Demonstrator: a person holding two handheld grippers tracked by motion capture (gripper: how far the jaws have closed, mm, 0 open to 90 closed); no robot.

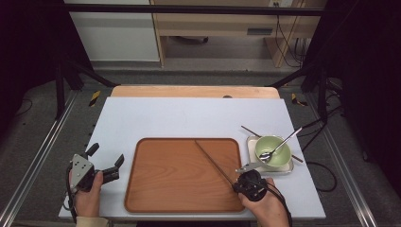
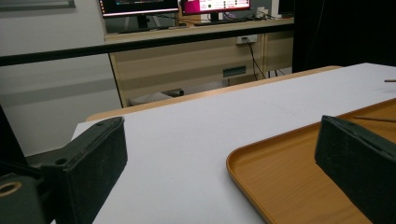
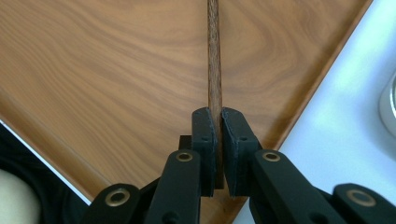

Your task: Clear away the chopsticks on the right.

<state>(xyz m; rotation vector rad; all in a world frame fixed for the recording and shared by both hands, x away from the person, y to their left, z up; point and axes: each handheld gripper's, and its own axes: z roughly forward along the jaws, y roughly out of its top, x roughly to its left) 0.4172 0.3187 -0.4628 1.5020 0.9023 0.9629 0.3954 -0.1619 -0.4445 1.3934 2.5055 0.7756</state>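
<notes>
Right gripper (image 1: 235,187) at the near right corner of the tray (image 1: 156,189), jaws clamped on one thin dark wooden chopstick (image 1: 213,162) that slants across the bare wood-grain tray toward its far rim. Left gripper (image 1: 105,157) over open white table (image 1: 179,116) beside the tray's left edge, jaws wide apart, nothing between. Count: one rounded-corner tray, one green round bowl (image 1: 276,146) with one metal spoon (image 1: 279,144), a second chopstick (image 1: 250,130) behind the bowl.

A lab or office test room: black metal rig frame (image 1: 189,9) around the white bench (image 1: 189,118), lit computer monitors (image 2: 140,7) on a pale wooden desk (image 2: 196,32), trailing cables.
</notes>
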